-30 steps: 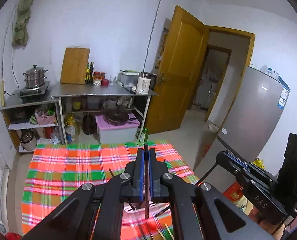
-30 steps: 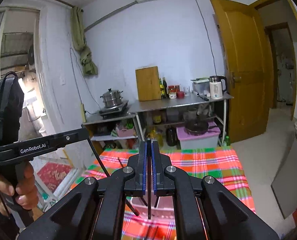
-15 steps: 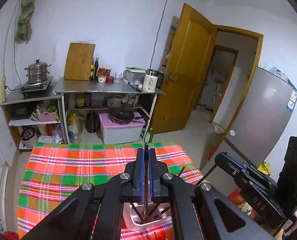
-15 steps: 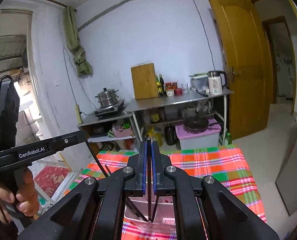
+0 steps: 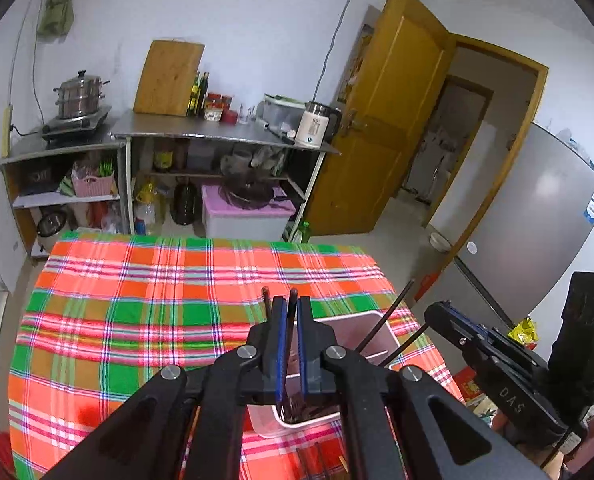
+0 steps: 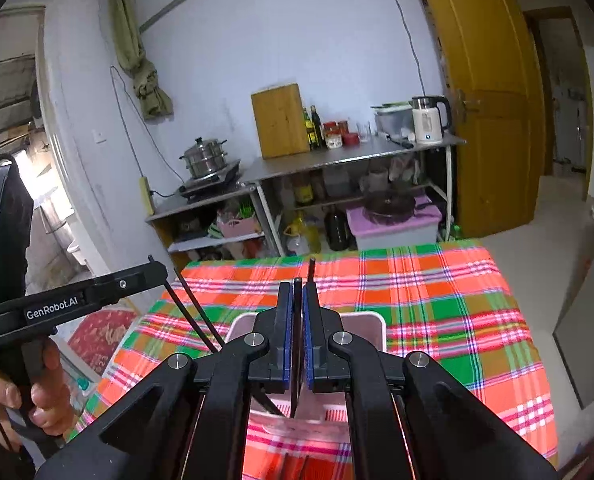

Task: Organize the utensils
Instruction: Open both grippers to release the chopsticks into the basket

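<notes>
My left gripper (image 5: 292,309) is shut on dark chopsticks (image 5: 293,298) that stand upright between its blue pads. Their lower ends reach into a white plastic bin (image 5: 381,322) on the plaid table, where other dark utensils (image 5: 301,408) lie. My right gripper (image 6: 297,293) is also shut on dark chopsticks (image 6: 311,270), held over the same bin (image 6: 375,320). Each gripper shows in the other's view: the right gripper (image 5: 437,314) at the right with slanted sticks, the left gripper (image 6: 157,270) at the left with sticks angled down toward the bin.
The red, green and orange plaid cloth (image 5: 145,304) covers the table. Loose utensils (image 5: 317,456) lie on it near the front edge. Behind stand steel shelves with a kettle (image 5: 315,128), a cutting board (image 5: 169,78) and a pot (image 5: 79,96). A fridge (image 5: 537,216) stands at the right. A hand (image 6: 21,394) grips the left tool.
Both grippers have come down toward the table with the chopsticks still clamped. The white bin now sits larger and closer under the fingers, and the chopstick ends have reached into it.
</notes>
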`<state>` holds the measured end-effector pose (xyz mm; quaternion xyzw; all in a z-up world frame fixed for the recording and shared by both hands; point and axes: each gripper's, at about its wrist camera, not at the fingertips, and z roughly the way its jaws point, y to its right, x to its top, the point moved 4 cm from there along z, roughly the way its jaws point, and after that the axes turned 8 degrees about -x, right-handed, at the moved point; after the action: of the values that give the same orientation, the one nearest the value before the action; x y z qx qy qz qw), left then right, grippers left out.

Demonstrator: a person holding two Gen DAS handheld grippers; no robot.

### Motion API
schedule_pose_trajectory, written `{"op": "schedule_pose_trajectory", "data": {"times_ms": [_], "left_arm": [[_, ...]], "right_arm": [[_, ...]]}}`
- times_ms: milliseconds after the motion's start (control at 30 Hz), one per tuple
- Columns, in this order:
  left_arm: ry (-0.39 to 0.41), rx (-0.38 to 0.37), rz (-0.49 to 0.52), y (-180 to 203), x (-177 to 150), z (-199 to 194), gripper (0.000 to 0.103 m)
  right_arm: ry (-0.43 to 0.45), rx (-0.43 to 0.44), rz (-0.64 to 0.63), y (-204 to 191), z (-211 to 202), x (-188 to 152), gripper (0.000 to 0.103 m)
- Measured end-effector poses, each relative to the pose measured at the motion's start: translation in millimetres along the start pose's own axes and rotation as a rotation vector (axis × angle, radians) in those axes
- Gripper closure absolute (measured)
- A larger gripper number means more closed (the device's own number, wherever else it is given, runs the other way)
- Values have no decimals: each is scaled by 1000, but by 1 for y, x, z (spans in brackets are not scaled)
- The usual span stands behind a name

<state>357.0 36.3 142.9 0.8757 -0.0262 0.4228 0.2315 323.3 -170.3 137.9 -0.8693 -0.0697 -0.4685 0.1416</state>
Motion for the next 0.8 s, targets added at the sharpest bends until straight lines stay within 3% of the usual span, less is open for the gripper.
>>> {"op": "schedule_pose_trajectory", "data": {"times_ms": [100,267,433,633,800], "left_arm": [[10,17,8,-1,0,-5,97],[63,15,13,0,2,-28,86],[96,18,36,9,-2,-53,85],[121,11,73,28,-30,-82,85],[124,-4,98,43,-65,-99,85]], "right_arm": [[10,-5,-2,1,-7,3,90],[50,-2,-4,4,-28,9,89],[84,0,-13,2,-55,8,89],[127,5,-33,1,-90,-7,89],[100,21,-5,7,-112,-33,89]]}}
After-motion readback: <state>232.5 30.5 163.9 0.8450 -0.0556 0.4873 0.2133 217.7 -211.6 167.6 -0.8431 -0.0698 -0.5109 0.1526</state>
